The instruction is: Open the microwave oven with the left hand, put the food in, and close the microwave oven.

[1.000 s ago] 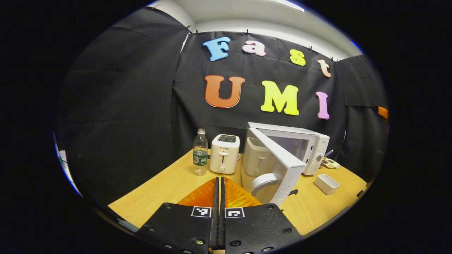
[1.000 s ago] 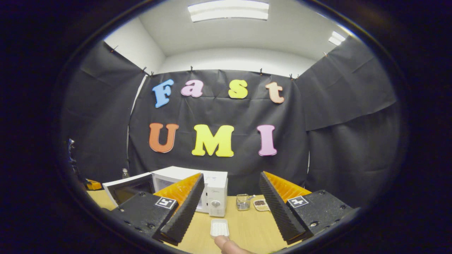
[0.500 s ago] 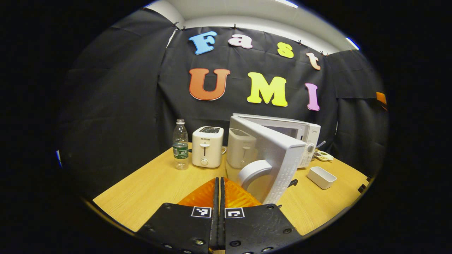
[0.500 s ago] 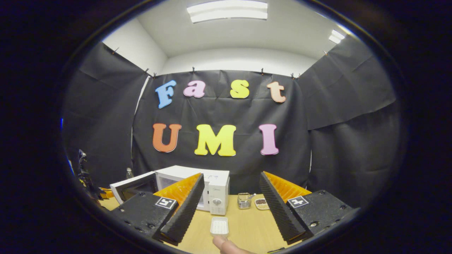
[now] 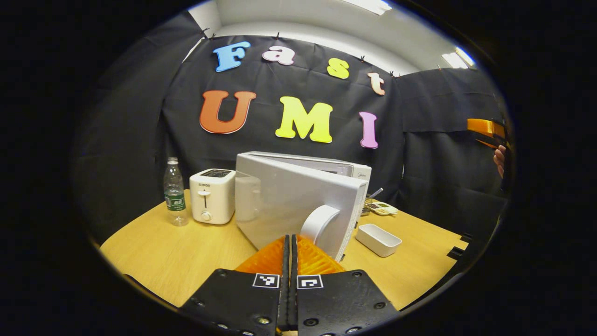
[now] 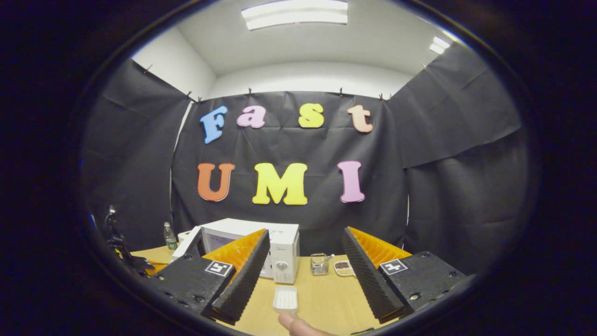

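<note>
Along the wooden table's [image 5: 154, 252] back edge the microwave [image 5: 298, 205] door hangs part open, the left gripper [image 5: 290, 254] pinched closed empty near its handle [image 5: 318, 223], the right gripper [image 6: 303, 261] spread wide empty above the white dish [image 6: 285, 298], so closing seems next.

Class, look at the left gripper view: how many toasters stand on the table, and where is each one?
1: the toaster stands on the table between the water bottle and the microwave door. The door may hide another behind it.
</note>
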Demonstrator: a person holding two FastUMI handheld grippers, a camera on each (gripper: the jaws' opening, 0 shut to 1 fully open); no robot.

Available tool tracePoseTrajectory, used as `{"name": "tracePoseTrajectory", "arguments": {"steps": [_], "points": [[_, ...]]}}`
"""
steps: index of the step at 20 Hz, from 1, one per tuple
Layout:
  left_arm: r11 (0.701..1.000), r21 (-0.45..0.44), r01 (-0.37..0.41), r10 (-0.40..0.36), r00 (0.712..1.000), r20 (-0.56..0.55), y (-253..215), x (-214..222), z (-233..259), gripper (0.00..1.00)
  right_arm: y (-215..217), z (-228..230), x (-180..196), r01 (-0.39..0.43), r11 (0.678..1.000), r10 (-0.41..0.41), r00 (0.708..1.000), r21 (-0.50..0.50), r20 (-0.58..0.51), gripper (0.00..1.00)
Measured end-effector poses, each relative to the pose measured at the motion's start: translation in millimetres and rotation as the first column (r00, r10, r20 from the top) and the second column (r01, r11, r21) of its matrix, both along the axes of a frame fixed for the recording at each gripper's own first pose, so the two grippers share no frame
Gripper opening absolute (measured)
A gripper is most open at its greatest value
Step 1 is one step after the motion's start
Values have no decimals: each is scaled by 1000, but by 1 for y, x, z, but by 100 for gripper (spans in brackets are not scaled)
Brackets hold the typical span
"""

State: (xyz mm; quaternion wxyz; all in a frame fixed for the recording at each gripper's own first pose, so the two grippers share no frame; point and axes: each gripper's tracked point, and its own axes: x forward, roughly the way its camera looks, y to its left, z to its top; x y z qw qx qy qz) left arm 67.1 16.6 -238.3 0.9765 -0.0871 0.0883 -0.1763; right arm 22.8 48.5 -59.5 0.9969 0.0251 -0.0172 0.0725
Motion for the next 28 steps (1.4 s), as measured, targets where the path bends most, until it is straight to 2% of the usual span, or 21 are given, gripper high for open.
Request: {"name": "tracePoseTrajectory", "arguments": {"steps": [4,5,6,16,17,18,28], "points": [[998,-58,28,-28,1000,5,-30,26,1,0,-9,-7,5,9,1000,-9,1000,-7,-7,99],[996,-79,41,-43,999,-14,-39,33,-4,16,-11,-8,6,12,1000,-12,1000,-6,-7,99],[995,-85,45,-47,999,-20,-45,39,-6,0,-13,-8,6,14,1000,-14,1000,-4,-5,99],[991,-50,121,-123,992,-37,-95,71,-11,0,-29,-22,18,26,1000,-26,999,-15,-21,99],[992,-41,122,-123,992,-37,-98,75,-12,17,-31,-25,20,27,999,-28,999,-17,-25,99],[992,-33,120,-121,992,-35,-102,80,-11,0,-33,-27,22,28,999,-29,999,-18,-29,99],[994,-1,113,-113,993,-24,-140,129,-7,0,-56,-42,39,34,999,-35,998,-19,-53,99]]}}
